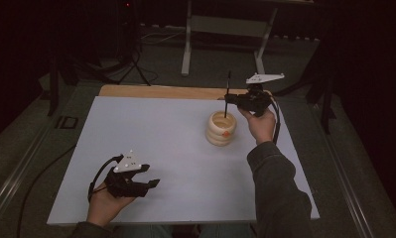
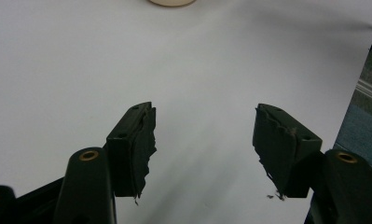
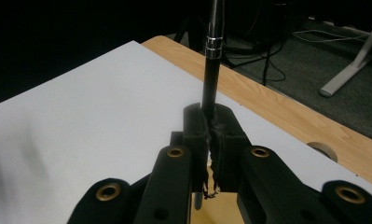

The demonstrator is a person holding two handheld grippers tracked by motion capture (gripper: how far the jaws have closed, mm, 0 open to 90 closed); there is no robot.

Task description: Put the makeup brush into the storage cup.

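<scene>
The right gripper (image 3: 210, 140) has its jaws pressed together on a slim black pen (image 3: 211, 74), which stands upright out of them; in the high view the pen (image 1: 227, 94) hangs with its lower end over the mouth of a pale ribbed holder (image 1: 221, 128), though whether it touches the inside is not clear. The holder stands right of the middle of the white tabletop (image 1: 165, 144), with bare surface all round it and a wide free stretch towards the left edge. Behind it runs a wooden strip (image 1: 156, 91) along the far edge. The left gripper (image 1: 148, 176) rests low near the front left corner, its jaws apart with nothing between them, and in the left gripper view the pads (image 2: 144, 140) face open white table, the right table edge close by.
</scene>
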